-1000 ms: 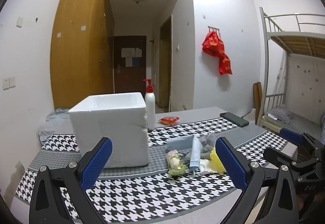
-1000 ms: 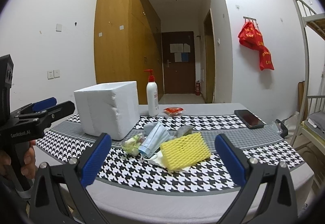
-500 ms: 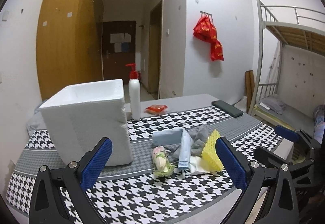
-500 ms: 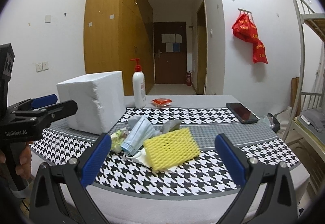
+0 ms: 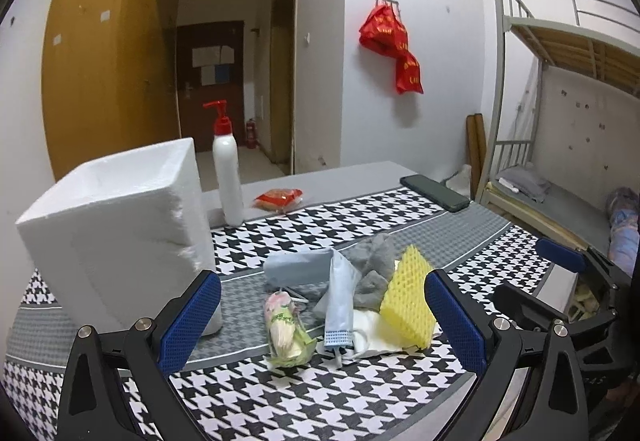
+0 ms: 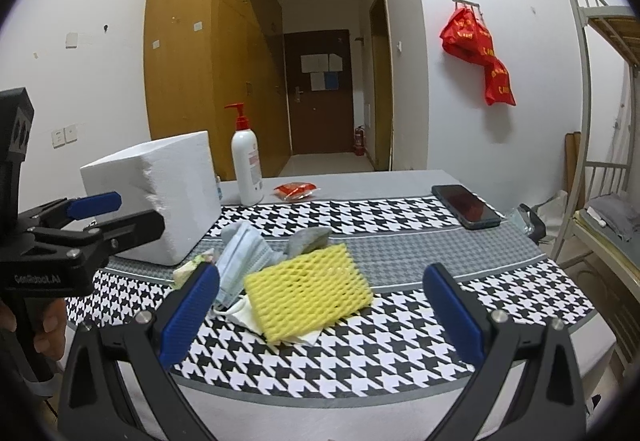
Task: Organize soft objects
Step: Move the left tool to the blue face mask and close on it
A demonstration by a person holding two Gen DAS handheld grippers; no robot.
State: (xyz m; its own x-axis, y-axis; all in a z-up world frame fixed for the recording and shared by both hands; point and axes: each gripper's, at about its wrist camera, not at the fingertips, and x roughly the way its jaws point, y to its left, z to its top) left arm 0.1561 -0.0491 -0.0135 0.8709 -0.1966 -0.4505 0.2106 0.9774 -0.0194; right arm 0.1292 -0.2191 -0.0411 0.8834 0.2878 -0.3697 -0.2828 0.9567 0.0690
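- Standing at the far left of the table, a white foam box has its open top up, seated on the houndstooth cloth.
- Just right of the box and further back, a white pump bottle with a red pump stands upright; a small red packet lies flat near it on the bare grey tabletop.
- Left gripper: jaws spread wide, holding nothing, hovering over the near edge of the cloth with the pile of soft things between its blue pads.
- The pile sits in the middle of the cloth, right of the box and apart from it. At its left lies a small flowery wrapped bundle; beside that a pale blue face mask leans against a blue-grey folded piece; a grey cloth is bunched behind.
- At the pile's right a yellow mesh foam lies tilted on white tissue, touching the mask.
- Right gripper: also wide apart and empty, held above the near table edge, the yellow foam straight ahead between its fingers.
- A dark phone lies flat at the far right of the cloth, well apart from the pile.
- On the wall beyond hangs a red bag; a metal bunk bed stands at the far right.
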